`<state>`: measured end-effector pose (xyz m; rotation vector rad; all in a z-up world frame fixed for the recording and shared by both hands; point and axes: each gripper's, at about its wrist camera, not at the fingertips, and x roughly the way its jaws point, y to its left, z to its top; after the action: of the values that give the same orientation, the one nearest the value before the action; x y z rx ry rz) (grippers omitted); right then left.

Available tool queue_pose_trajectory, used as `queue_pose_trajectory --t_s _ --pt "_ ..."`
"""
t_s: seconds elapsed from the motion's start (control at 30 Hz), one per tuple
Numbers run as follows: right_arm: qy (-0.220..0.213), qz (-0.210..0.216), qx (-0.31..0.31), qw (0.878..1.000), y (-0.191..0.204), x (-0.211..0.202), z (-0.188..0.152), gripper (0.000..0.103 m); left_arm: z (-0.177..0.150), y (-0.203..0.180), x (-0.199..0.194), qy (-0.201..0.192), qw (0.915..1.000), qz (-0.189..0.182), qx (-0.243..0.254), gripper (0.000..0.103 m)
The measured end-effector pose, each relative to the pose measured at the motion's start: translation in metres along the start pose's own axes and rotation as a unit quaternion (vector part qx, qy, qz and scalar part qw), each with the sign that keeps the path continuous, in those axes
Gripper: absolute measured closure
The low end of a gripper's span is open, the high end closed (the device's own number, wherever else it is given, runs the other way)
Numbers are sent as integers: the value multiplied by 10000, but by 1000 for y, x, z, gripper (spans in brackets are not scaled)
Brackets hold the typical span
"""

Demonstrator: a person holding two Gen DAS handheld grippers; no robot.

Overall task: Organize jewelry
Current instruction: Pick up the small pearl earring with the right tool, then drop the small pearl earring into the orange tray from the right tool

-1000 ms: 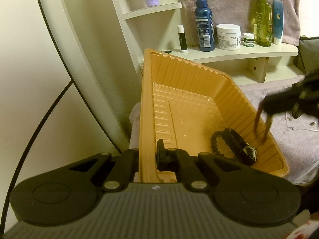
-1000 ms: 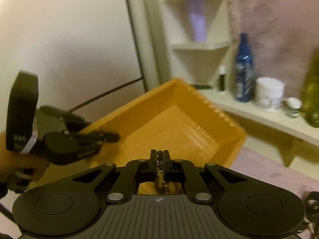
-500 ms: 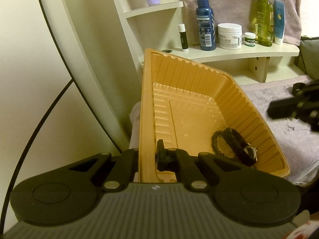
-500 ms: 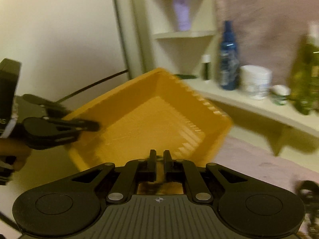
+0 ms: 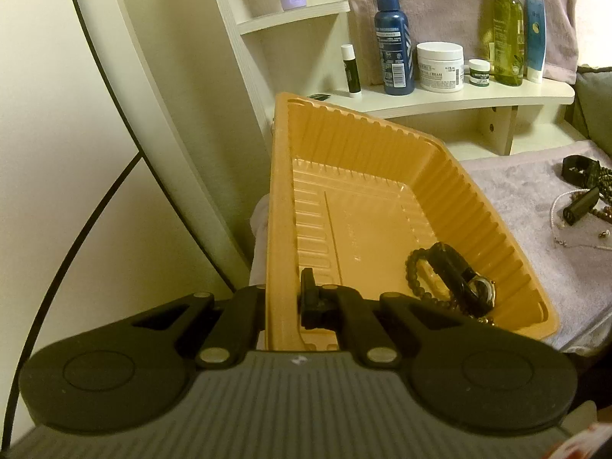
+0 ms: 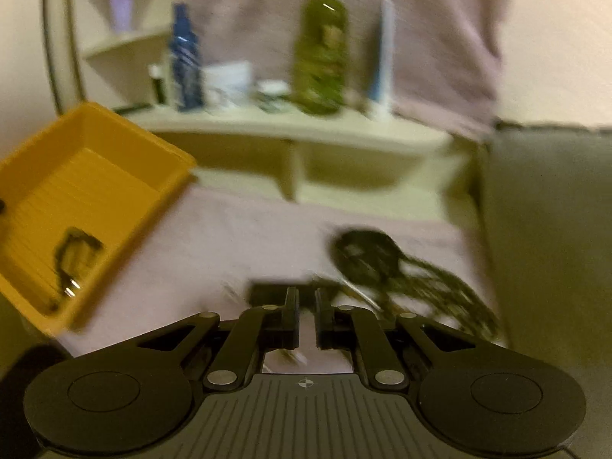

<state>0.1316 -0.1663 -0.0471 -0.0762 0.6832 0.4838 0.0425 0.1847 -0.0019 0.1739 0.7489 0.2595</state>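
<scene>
My left gripper (image 5: 285, 302) is shut on the near rim of an orange plastic tray (image 5: 344, 145) and holds it tilted. A black watch (image 5: 464, 285) and a dark bead bracelet (image 5: 415, 275) lie in the tray's low corner. The tray also shows at the left of the blurred right wrist view (image 6: 114, 145). My right gripper (image 6: 305, 306) hangs over the mauve towel (image 6: 229, 237), jaws slightly apart with nothing between them. Loose jewelry lies on the towel: dark bead strands (image 6: 420, 279), a black piece (image 5: 579, 170) and a pearl string (image 5: 556, 210).
A cream shelf (image 5: 459, 95) behind the tray carries a blue spray bottle (image 5: 394, 38), a white jar (image 5: 440, 61), a green bottle (image 5: 507, 30) and a lip balm (image 5: 350, 70). A grey cushion (image 6: 547, 229) stands at the right. A curved mirror frame (image 5: 153, 95) is at the left.
My right gripper has swung right, away from the tray, to the jewelry on the towel and has opened slightly; the chain it held is gone from it. The left gripper and tray stay put.
</scene>
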Motion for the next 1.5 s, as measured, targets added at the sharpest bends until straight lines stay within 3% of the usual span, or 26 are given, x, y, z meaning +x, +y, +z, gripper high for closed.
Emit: queue_pose_trajectory --t_s 0.2,0.47,0.57,0.63,0.7,0.97,1.1,1.3,1.4,1.5 --pt "213 -125 294 9993 -18 -7 -24 95 1 -1 -1 -3 10000 14 33 100" --pt "249 139 -3 9996 0 7 -27 93 1 -2 -1 8 10000 25 32 100" --pt "406 187 -73 9990 5 21 -29 81 1 -2 -1 10 10000 19 34 100" --pt "400 145 -73 9991 6 24 -31 66 1 -1 -1 14 10000 20 34 100" --pt "378 180 19 9991 5 26 -31 64 1 -1 -1 13 10000 21 34 100" --pt "383 138 280 9988 3 28 -28 64 1 -1 -1 18 10000 28 21 100" --pt "412 95 292 9987 4 29 -27 84 1 -1 -1 20 10000 26 22 100" --pt "285 43 77 9996 12 24 -23 85 1 -1 -1 18 10000 27 23 100" --pt "129 270 -39 9995 23 21 -11 85 1 -1 -1 20 10000 24 22 100" --pt "-52 768 -190 9968 46 19 6 85 1 -1 -1 19 10000 29 22 100"
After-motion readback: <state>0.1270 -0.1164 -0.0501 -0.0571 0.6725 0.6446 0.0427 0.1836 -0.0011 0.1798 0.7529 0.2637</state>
